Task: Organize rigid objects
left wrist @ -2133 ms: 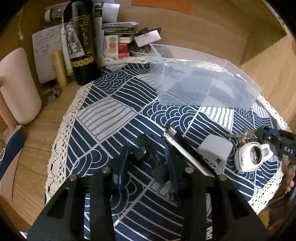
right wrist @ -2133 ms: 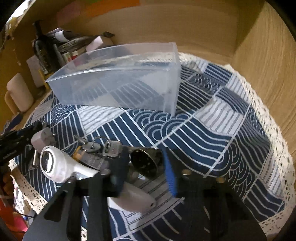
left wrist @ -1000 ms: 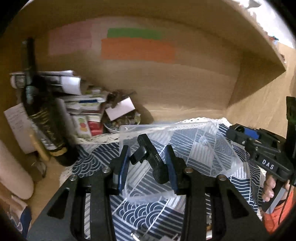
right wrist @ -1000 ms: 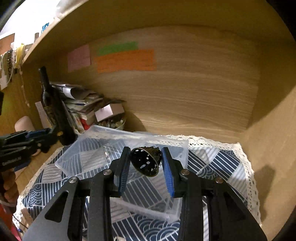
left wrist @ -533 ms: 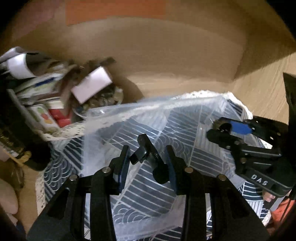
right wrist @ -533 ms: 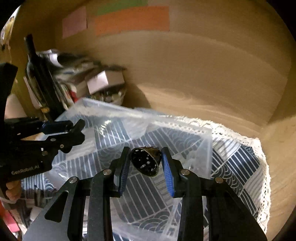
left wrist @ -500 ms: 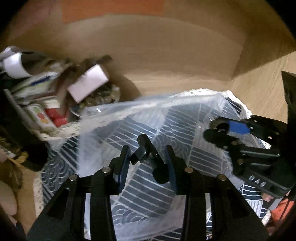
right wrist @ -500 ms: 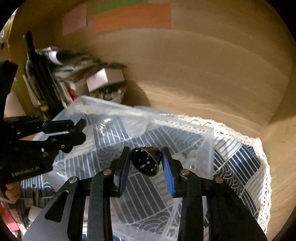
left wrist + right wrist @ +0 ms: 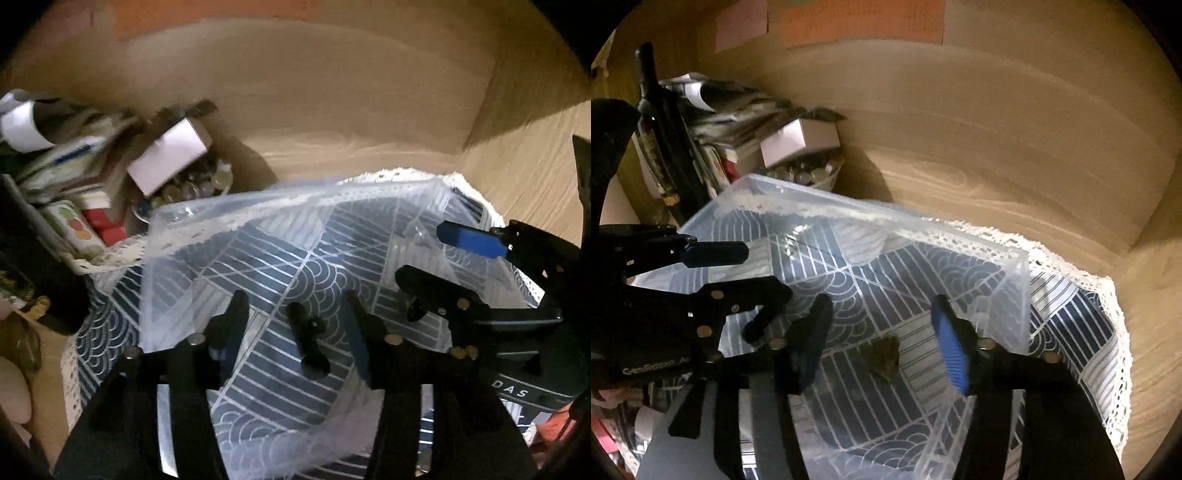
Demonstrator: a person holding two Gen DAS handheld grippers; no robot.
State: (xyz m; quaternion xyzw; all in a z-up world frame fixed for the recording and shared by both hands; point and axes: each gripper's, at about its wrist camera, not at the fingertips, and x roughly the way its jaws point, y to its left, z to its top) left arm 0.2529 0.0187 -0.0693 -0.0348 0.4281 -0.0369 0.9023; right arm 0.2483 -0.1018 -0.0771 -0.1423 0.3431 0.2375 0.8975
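A clear plastic bin (image 9: 173, 236) (image 9: 1023, 295) stands on the blue patterned cloth. Both grippers hang over it, side by side. My left gripper (image 9: 295, 328) is open; a small black clip-like part (image 9: 310, 343) sits between its fingers, free of both, over the bin floor. My right gripper (image 9: 881, 332) is open; a round dark metal piece (image 9: 882, 356) sits below it inside the bin. The right gripper shows at the right of the left wrist view (image 9: 454, 258), the left gripper at the left of the right wrist view (image 9: 735, 273).
Clutter stands at the back left: a dark wine bottle (image 9: 661, 122), stacked papers and boxes (image 9: 74, 184), a white box (image 9: 798, 142) over a bowl of coins (image 9: 192, 188). Wooden walls (image 9: 997, 129) close the back and right. The cloth's lace edge (image 9: 1115, 332) runs along the right.
Both grippers have opened. The black part has left the left gripper's grip and the round metal piece has dropped from the right gripper into the bin.
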